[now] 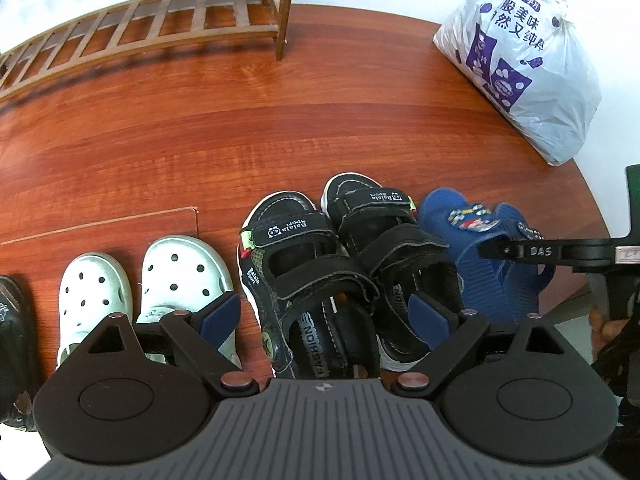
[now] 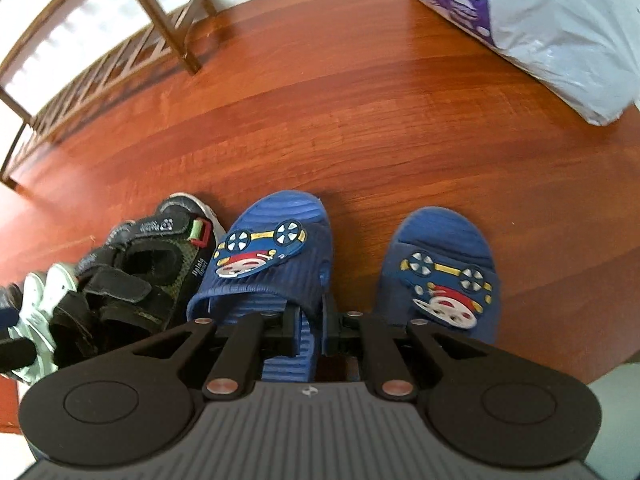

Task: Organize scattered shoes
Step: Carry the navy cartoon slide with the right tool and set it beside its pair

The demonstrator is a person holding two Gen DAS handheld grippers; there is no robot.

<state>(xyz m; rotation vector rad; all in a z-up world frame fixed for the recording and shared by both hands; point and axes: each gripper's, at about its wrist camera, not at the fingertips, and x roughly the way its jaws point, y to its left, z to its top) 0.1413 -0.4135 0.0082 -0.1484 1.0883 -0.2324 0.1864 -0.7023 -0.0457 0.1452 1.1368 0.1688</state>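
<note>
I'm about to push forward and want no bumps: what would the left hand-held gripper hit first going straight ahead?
Probably the black sandals, lying right between the open fingers of the left hand-held gripper. Beyond them is bare wood floor; depth is unclear.

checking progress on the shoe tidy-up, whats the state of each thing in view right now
left gripper: open, holding nothing
right gripper: shut on left blue slipper
left blue slipper: gripped at its side edge
right blue slipper: on floor, apart from its mate
black sandals: side by side, straps fastened
white clogs: side by side
plastic bag: tied shut
shoe rack: bottom shelf bare
</note>
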